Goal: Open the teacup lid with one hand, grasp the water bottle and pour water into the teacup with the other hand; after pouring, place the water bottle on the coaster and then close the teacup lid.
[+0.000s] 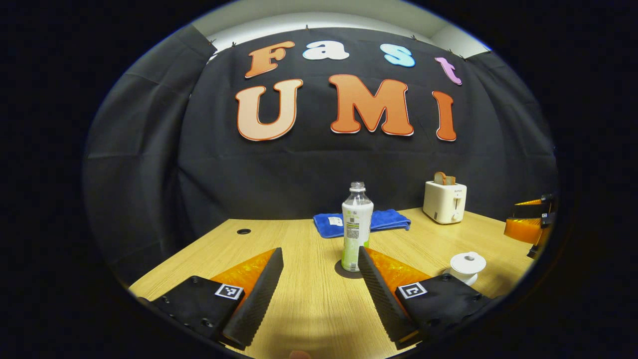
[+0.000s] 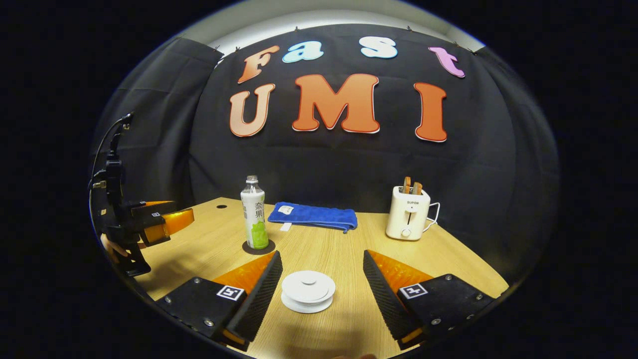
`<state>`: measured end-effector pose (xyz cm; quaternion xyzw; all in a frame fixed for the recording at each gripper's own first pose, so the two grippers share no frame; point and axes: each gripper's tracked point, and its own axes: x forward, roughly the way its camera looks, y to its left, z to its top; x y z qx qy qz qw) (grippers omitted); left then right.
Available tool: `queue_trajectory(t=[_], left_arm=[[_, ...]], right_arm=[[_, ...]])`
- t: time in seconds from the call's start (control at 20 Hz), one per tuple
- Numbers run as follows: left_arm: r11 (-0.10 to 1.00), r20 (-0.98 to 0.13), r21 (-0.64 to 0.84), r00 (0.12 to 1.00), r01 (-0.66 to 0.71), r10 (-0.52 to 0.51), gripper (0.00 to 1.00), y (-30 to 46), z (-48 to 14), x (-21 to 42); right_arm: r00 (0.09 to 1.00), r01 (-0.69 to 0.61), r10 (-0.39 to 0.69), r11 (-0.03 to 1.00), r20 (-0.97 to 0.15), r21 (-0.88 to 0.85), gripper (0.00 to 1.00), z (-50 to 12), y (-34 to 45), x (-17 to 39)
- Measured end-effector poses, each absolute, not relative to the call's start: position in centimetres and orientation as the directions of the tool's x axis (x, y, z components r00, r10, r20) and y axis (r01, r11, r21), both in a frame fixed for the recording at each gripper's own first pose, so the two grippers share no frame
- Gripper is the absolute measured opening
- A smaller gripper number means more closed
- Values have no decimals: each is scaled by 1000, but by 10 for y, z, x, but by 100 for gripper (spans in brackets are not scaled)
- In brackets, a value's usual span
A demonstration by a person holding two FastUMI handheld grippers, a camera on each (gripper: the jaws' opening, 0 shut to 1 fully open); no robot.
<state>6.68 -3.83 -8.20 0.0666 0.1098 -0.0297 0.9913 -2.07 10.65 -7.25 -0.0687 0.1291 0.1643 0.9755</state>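
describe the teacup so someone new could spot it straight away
On the wooden table, look in front of the blue towel and the toaster. The teacup sits low between the right gripper fingers: squat, white, with a knobbed lid.

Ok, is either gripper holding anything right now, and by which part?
Nothing is held. The left gripper has its jaws open before the water bottle; the right gripper is open around the lidded teacup, touching neither.

Bottle point(image 2: 254, 213) upright on coaster point(image 2: 258, 248); teacup point(image 2: 307, 291) lidded.
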Motion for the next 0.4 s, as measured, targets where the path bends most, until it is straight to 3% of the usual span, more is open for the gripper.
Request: queue_trajectory(t=[0.3,0.4], left_arm=[[1000,-222,6,975,24,-22,96,-36,-89,53],[999,-225,50,974,-2,14,95,-24,-93,55]], right_arm=[[935,-276,251,959,-251,-70,97,-65,88,-17],[939,-264,239,962,-246,-71,97,-64,85,-16]])
